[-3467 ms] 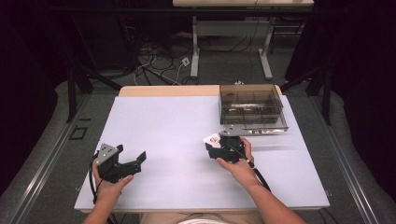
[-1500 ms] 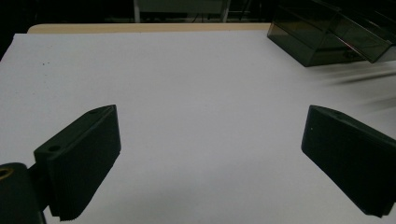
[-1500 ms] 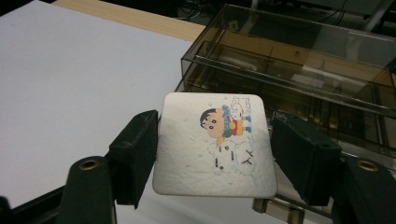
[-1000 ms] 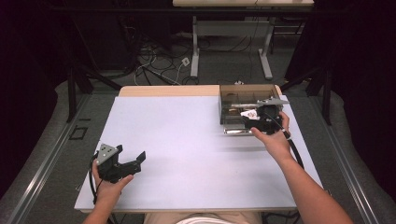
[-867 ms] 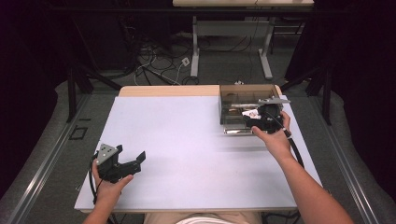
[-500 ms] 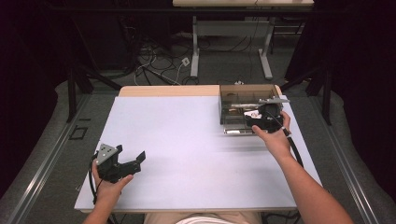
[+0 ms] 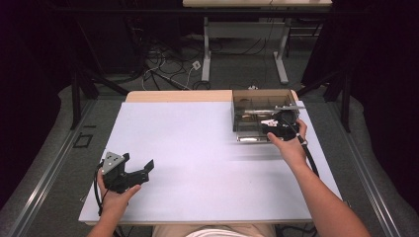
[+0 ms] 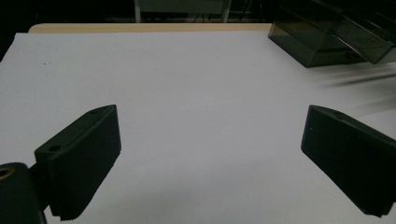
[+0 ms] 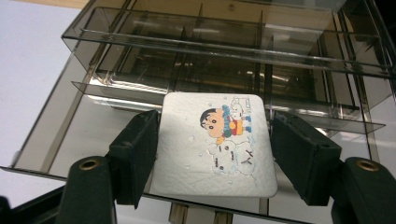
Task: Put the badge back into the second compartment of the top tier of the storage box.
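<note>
The left tool (image 7: 129, 173) is rested on the near left part of the white worktop (image 7: 197, 148), well apart from everything else; its jaws are spread wide with nothing between them, and this has been unchanged over the last seconds. In the left gripper view the bare worktop is seen between the two black jaws, with the box far off at the upper right.

Toward the right, the smoked plastic box (image 7: 262, 116) with its divided compartments is placed at the far right of the worktop. The right tool (image 7: 277, 124) has been carried from the near middle of the worktop to the box and is now held over its front edge. It is clamped on a white square coaster (image 9: 215, 144) printed with a cartoon figure, gripped at two opposite edges and kept roughly flat. The coaster is thus judged to be in position for placing; a compartment wide enough must be selected before release.
</note>
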{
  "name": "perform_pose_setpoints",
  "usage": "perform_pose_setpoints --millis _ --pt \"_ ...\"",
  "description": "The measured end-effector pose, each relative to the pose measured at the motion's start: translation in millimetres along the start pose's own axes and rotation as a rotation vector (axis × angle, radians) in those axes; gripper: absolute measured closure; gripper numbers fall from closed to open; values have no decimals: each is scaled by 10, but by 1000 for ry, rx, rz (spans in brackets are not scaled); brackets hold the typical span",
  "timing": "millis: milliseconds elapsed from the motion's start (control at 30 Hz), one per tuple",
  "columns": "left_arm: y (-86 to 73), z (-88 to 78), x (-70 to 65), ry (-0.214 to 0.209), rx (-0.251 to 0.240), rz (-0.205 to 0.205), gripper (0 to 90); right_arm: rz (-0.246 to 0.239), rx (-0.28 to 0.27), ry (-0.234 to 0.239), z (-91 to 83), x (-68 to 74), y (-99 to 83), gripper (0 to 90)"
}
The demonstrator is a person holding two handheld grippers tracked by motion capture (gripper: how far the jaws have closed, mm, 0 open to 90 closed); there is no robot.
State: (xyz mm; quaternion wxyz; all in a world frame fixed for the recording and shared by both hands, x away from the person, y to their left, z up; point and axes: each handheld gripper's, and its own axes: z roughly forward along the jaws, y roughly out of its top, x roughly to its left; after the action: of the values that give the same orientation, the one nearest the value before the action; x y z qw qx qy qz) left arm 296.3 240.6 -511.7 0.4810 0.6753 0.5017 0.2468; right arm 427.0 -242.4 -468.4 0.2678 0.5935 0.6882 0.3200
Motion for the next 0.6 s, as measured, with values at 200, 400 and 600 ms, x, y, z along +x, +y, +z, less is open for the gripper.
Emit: perform_pose_setpoints --millis 200,400,600 --pt "-1 7 -5 0 6 3 51 24 2 7 23 -46 -40 329" --pt "1 5 -4 2 4 5 52 34 2 22 17 -55 -29 328" --pt "-1 6 -12 1 5 8 52 29 -26 32 10 -46 -26 234"
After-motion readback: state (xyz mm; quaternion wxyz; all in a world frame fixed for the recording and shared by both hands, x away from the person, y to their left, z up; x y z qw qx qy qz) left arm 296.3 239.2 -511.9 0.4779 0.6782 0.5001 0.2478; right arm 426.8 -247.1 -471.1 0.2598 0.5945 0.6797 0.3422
